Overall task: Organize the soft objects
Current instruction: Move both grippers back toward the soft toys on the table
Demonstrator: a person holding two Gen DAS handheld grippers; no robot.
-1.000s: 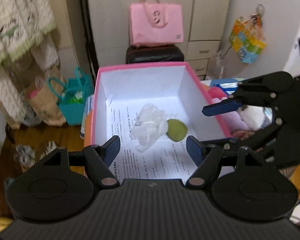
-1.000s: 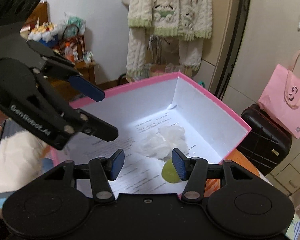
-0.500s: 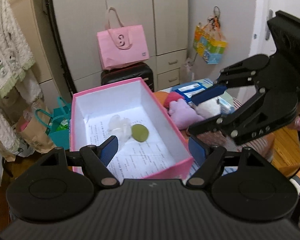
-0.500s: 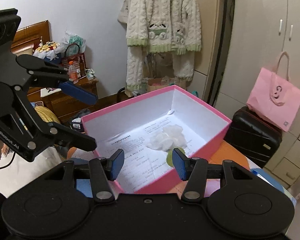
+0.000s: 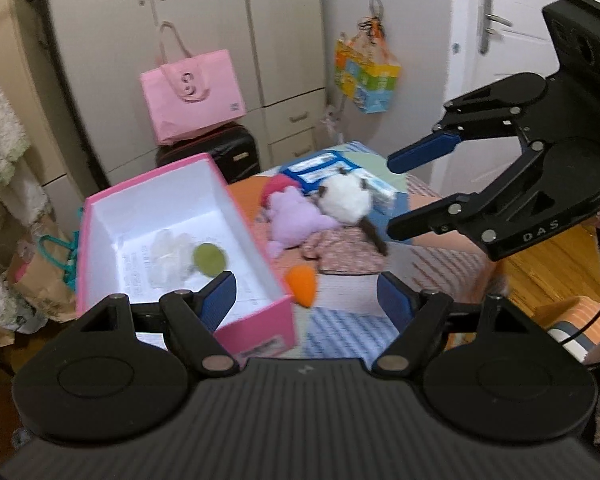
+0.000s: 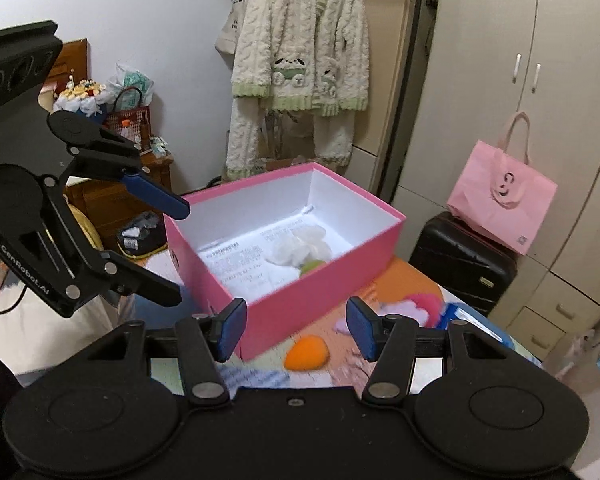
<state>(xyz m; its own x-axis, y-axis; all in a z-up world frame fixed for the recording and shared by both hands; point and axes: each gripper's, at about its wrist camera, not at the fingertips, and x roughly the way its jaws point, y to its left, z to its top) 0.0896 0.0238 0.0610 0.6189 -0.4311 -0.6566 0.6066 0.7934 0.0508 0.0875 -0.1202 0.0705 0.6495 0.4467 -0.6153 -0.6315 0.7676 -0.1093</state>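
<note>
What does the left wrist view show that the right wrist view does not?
Only the left wrist view shows the white plush, the floral doll and the hanging colourful bag. Only the right shows the hanging cream cardigan whole. Both show the pink box holding a white tissue wad and green disc, plus the orange toy outside.

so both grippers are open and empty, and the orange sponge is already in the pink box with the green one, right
Not quite. The orange sponge is not in the pink box; it lies outside on the bed, just past the box's near corner, as the left wrist view shows. The rest holds: the left gripper and right gripper are both open and empty, and the green sponge is in the box.
</note>
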